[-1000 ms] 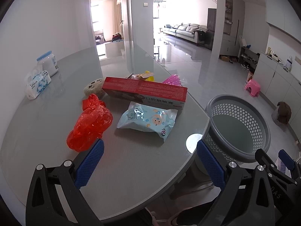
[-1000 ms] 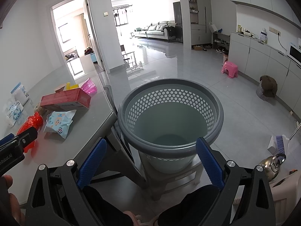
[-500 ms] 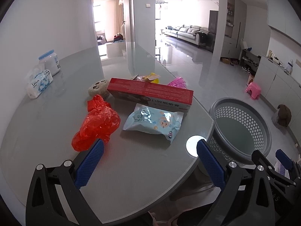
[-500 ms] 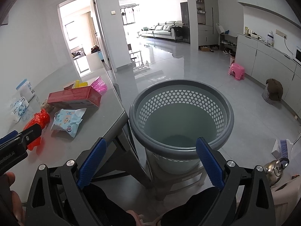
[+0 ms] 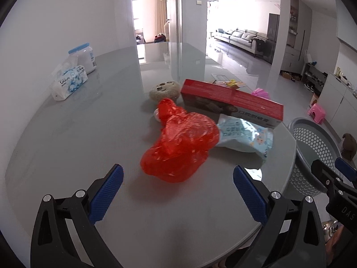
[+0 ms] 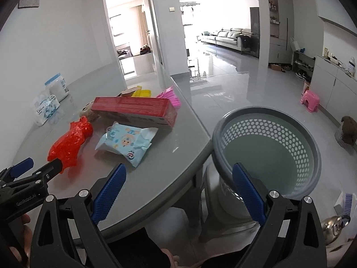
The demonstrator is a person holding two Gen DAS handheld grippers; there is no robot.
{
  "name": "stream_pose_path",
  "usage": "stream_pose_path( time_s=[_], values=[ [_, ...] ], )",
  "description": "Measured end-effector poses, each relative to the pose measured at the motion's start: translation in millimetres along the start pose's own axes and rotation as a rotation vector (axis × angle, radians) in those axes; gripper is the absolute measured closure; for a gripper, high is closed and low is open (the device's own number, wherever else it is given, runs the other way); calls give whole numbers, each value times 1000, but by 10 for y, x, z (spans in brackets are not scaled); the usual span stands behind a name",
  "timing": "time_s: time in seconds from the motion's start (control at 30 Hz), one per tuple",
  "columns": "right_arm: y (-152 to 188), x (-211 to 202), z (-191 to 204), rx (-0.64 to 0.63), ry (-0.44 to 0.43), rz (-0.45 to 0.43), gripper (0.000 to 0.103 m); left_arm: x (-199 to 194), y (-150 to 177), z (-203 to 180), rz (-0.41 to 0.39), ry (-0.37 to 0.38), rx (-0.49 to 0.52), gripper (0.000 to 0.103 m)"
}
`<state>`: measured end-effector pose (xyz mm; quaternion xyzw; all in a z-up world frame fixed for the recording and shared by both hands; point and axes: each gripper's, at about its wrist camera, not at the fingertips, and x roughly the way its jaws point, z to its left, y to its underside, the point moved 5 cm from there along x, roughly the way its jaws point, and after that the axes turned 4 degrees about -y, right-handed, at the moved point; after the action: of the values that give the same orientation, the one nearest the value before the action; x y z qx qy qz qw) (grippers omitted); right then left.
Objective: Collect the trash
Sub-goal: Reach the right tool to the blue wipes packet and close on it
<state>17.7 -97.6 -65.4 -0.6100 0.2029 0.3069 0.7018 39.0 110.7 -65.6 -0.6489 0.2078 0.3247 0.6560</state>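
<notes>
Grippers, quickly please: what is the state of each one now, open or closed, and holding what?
Left gripper: jaws open, holding nothing; red plastic bag just ahead.
Right gripper: jaws open, holding nothing.

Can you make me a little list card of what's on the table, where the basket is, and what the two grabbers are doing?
table: grey round table
nearest trash: crumpled red plastic bag, lying just ahead of the left gripper
beside it: light blue wet wipes pack, lying flat
behind those: long red box
far side of the table: tissue pack and white jar with a blue lid
basket: grey perforated basket, off the table edge, nothing seen inside
left gripper: fingers open, holding nothing
right gripper: fingers open, holding nothing, over the table edge beside the basket
</notes>
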Motion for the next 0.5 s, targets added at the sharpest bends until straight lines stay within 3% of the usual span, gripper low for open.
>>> stream_pose_path(
  time_s=[0.23, 0.5],
  values=[
    [-75, 372, 366, -59, -70, 51, 11, 228, -3, 423, 42, -47, -74, 6],
    [-191, 713, 610, -124, -103, 80, 11, 309, -36, 552, 55, -47, -98, 6]
  ],
)
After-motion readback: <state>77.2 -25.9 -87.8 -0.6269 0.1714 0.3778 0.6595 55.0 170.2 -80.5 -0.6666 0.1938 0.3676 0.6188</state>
